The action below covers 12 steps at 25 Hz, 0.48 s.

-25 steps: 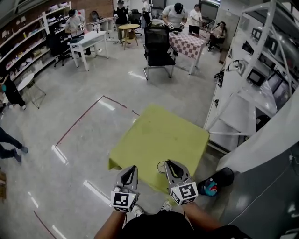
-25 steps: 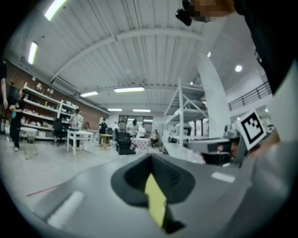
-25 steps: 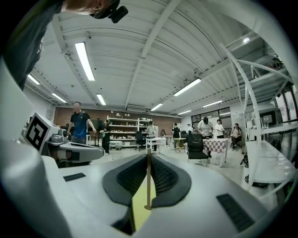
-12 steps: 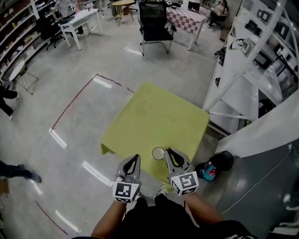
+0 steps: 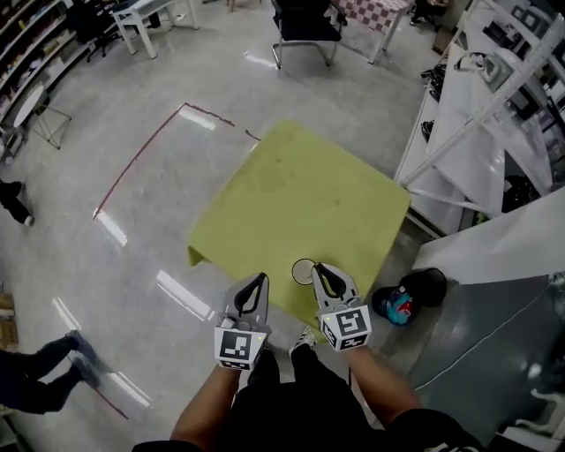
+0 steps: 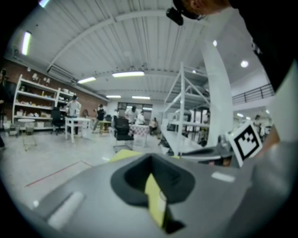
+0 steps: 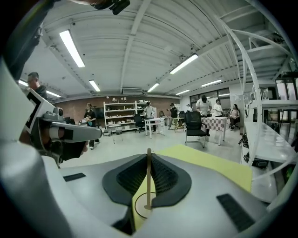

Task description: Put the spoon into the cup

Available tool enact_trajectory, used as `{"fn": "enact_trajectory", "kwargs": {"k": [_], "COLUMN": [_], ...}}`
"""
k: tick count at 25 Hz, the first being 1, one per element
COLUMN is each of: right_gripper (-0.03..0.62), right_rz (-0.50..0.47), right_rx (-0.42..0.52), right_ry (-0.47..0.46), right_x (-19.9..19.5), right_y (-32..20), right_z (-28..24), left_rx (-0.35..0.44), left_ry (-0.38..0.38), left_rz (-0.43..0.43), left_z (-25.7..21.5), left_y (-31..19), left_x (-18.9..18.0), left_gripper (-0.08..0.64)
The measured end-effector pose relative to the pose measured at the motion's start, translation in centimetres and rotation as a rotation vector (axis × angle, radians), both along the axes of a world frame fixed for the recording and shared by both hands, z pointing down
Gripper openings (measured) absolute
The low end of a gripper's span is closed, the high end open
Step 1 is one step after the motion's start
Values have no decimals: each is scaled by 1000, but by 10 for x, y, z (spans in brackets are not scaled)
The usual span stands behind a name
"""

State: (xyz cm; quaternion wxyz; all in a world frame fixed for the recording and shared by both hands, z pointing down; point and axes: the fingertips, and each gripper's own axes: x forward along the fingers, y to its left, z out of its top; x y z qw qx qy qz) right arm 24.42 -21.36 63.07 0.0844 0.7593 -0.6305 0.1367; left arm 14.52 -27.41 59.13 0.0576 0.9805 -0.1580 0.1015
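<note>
Pinching the spoon [image 7: 148, 179] by its thin handle, the right gripper [image 5: 320, 269] has its jaws almost together. The stick stands upright, top just above the tips, lower end hanging down.

- Left gripper [image 5: 261, 279]: level with the right, over the table's near edge, left of the cup. Jaws drawn nearly together, only a slim slit showing yellow table. Nothing in it.
- Cup [image 5: 293, 270]: upright on the table [image 5: 291, 194], close to its near edge, between the two grippers and just beside the right one's tips.
- From the right gripper view the spoon's lower end lines up inside the cup's ring. Whether it is below the rim, I cannot tell.

Risks, as I judge them:
- Cup sits close to the edge and looks light. A nudge from jaw or spoon could tip it or send it off the near side.
- The slim handle may pivot in so small a pinch, swinging the end off the opening.
- If let go too high, the spoon may bounce out or topple the cup.
- The left gripper is not steadying the cup.

Count:
- Grippers: two.
- Spoon: one.
- Cup: one.
- Table: one.
- Black chair [image 5: 305, 22], far beyond the table: one.
</note>
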Motion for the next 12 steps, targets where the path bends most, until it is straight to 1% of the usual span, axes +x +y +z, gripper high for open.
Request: {"fn": "enact_trajectory", "kwargs": {"k": [6,12], "right_gripper": [28,28], "right_rz": [18,8], "right_rx": [-69,-132], "right_ry": [-41,-83], "right_x": [6,7], "right_y": [-5,-11], "right_z": [40,69], "left_rx": [-18,-29], "left_ry": [-9,-24], "left_rz": [-14,-24], "left_z": [9,15], "left_y": [-5,-2], "left_x": [2,0], "left_gripper": [8,8]}}
